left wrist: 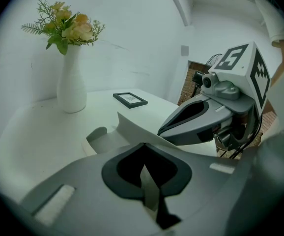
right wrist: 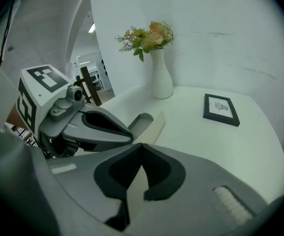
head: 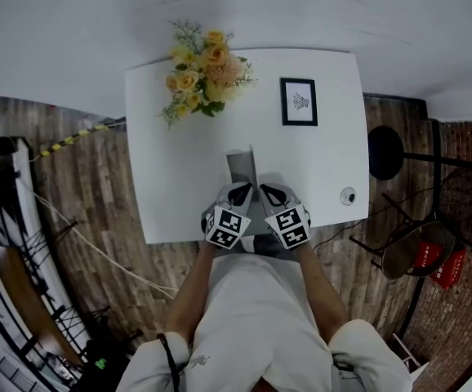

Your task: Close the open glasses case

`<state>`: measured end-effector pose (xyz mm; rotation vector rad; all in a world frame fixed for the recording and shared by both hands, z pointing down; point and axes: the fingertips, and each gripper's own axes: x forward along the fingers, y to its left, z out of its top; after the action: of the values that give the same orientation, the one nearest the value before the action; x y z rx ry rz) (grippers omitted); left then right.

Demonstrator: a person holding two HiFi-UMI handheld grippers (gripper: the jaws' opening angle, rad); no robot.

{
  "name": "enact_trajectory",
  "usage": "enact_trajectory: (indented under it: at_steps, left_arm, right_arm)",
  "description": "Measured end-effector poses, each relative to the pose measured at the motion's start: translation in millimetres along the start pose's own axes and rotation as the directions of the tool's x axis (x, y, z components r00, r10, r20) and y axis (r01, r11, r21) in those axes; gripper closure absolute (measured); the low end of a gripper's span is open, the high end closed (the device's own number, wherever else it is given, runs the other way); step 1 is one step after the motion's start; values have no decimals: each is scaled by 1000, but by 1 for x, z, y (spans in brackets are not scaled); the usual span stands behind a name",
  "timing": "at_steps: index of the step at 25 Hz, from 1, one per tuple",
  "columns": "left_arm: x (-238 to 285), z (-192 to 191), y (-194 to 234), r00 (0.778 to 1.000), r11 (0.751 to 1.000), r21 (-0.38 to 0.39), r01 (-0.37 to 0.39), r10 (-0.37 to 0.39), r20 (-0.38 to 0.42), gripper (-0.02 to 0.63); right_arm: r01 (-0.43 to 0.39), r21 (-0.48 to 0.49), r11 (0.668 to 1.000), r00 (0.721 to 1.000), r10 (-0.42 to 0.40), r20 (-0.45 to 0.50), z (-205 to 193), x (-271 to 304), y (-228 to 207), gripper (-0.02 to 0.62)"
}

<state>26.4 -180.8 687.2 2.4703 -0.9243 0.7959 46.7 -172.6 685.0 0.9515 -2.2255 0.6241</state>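
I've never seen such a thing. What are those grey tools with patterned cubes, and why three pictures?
There is no robot: a person holds a pinching tool in each hand, the left gripper and right gripper; the cubes are part of them. One picture comes from a camera on the person's head, looking down; the other two from cameras riding on each gripper. On the white table are a vase of flowers, a picture frame, a small round object and an open grey glasses case, just ahead of both grippers. Both grippers' jaws are closed; whether they pinch the case's edge I cannot tell.
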Motion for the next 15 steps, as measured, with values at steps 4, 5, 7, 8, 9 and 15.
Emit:
enact_trajectory:
  at_steps: [4,5,7,8,9,15]
  left_arm:
    - [0,-4,0,1000,1000,-5,1,-1,-3,586]
    - [0,-5,-1,1000,1000,-6,3,-3,-4,586]
    - [0,-8,-2,1000,1000,-6,6,-6,-9,586]
    - [-1,-10,-3,1000,1000,-6,7,-7,-14,586]
    - [-1,-11,-2,1000,1000,-5,6,-7,-19,586]
    - [-5,-13,-2,1000,1000,-11,6,-6,-11,586]
  right_arm:
    - [-3,-9,1000,1000,3,-1,-1,3,2,592]
    - [-5,-9,1000,1000,5,-3,-1,4,3,592]
    - [-12,-13,1000,1000,12,-8,-2,5,6,592]
    - [-15,-16,1000,1000,15,-11,-2,6,7,592]
    - [-17,-19,1000,1000,16,-13,-2,7,8,592]
    - [-26,-32,999,999,26,-20,0,10,13,592]
